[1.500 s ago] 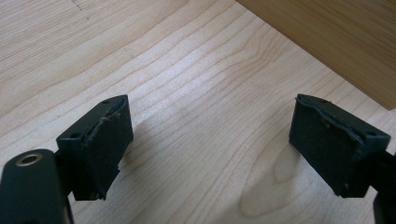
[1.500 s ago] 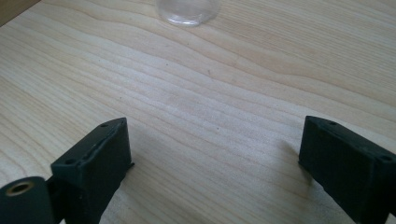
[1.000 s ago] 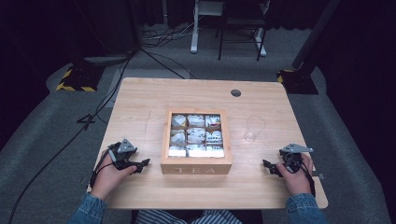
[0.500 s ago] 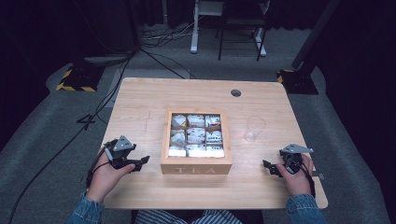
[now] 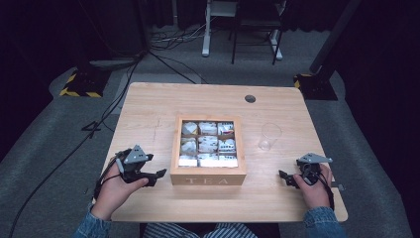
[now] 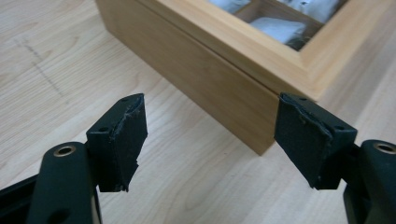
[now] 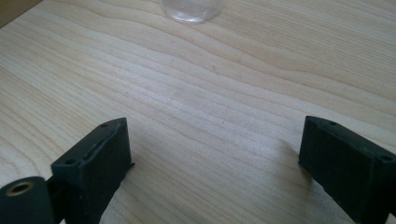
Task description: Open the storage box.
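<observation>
At centre of a light wooden table point(image 5: 148, 106): one wooden tea box point(image 5: 208, 176), square, lid off or open, lettered TEA on its near face. Interior divided into nine compartments, three by three; each holds white tea packets point(image 5: 207, 144), some with dark print. Box stands flat, front edge parallel to the near table edge.

Right of the box, apart from it: one clear drinking glass point(image 5: 270, 137), upright, contents not discernible. Its base point(image 7: 192, 10) appears at the far edge of the right gripper view.

Far side of the table, right of centre: one round cable hole point(image 5: 250, 98).

Near left: left gripper point(image 5: 157, 175), held in the person's left hand point(image 5: 113, 191), tips pointing right toward the box's near left corner, just beside it, not touching. Jaws parted, nothing between them; black pads point(image 6: 122, 140) worn and ragged at the edges. In the left gripper view the box corner point(image 6: 261, 121) sits in the gap, beyond the tips.

Near right: right gripper point(image 5: 283, 177), held in the person's right hand point(image 5: 314, 191), low by the table surface, tips pointing left, well apart from the box, nearer the glass. Jaws spread wide, nothing between them; bare wood lies between the pads point(image 7: 100, 168).

Surroundings: grey carpet floor point(image 5: 44, 163), black cables, dark stands behind the table.
</observation>
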